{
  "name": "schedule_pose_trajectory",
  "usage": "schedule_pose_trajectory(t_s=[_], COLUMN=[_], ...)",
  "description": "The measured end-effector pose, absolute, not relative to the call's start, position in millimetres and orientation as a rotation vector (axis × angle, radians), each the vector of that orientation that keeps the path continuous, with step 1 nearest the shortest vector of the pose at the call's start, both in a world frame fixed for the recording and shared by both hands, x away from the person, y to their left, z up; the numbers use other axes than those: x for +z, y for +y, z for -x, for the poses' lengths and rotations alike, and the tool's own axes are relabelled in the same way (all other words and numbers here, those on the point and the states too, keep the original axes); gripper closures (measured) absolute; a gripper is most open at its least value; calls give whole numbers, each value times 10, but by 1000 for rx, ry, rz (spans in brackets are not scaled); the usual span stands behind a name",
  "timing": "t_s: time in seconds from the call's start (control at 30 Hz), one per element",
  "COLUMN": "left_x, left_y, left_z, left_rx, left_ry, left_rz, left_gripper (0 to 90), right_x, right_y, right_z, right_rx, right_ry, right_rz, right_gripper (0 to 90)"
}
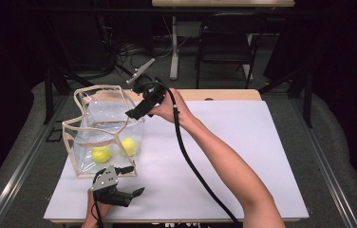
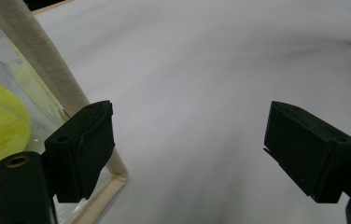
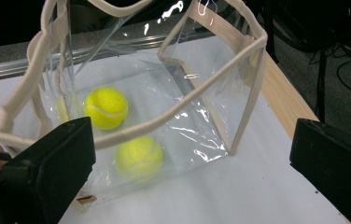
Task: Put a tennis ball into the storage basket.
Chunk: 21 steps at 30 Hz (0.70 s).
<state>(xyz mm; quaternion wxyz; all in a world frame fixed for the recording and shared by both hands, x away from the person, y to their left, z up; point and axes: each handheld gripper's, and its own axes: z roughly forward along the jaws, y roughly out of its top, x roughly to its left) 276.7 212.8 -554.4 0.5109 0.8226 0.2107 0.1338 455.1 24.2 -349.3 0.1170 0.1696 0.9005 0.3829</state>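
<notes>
Right gripper (image 1: 141,105) hangs over the near right corner of the clear bag (image 1: 103,130), jaws spread wide and holding nothing. From its own view the bag sits straight ahead and below, mouth gaping upward, so the opening lies directly along the gripper's line of reach. The left gripper (image 1: 128,183) rests low on the white table (image 1: 243,156), just beside the bag's front bottom corner; its jaws are also well apart and empty, with one jaw close against the bag's cloth edging (image 2: 43,60).

Of the two, the right gripper is better placed for the bag's rim or mouth, and the left for steadying its base.

The bag is a soft, see-through box of plastic film with pale fabric trim along every edge. It stands upright at the left of the table, its rim slumped and wavy rather than square. Two yellow-green tennis balls lie on its floor: the far ball (image 3: 106,108) and the near ball (image 3: 139,157), close together but seemingly not touching.
</notes>
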Motion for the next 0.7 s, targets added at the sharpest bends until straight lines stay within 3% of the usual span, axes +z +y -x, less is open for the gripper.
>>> schedule_pose_trajectory(t_s=[0.7], left_x=[-5541], left_y=[2133], left_z=[-2744], left_rx=[323], left_ry=[504], left_rz=[-1979], left_gripper=[160], right_x=[-3872], right_y=[-197], right_z=[-4549], right_rx=[1057], right_ry=[2645], right_rz=[-585], right_gripper=[0])
